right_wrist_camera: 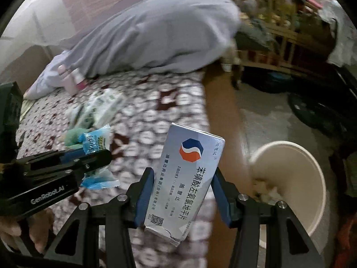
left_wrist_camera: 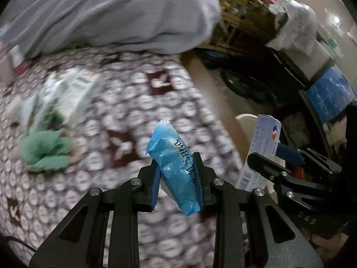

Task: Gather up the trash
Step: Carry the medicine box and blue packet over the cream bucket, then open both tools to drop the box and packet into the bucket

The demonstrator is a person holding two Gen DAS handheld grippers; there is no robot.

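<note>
My left gripper [left_wrist_camera: 178, 178] is shut on a blue plastic wrapper [left_wrist_camera: 176, 167] and holds it above the patterned bed cover. It also shows in the right wrist view [right_wrist_camera: 96, 147] at the left. My right gripper [right_wrist_camera: 181, 192] is shut on a white medicine box [right_wrist_camera: 185, 178] with a blue and orange logo. The box shows in the left wrist view [left_wrist_camera: 263, 143] at the right. A cream waste bin [right_wrist_camera: 312, 178] stands on the floor just right of the bed edge, with some trash inside.
A green and white packet [left_wrist_camera: 67, 96] and a green cloth lump [left_wrist_camera: 44, 151] lie on the bed cover [left_wrist_camera: 133, 111]. A grey duvet [left_wrist_camera: 111, 11] is piled at the back. A wooden rack [right_wrist_camera: 279, 44] and dark clutter stand beyond the bed.
</note>
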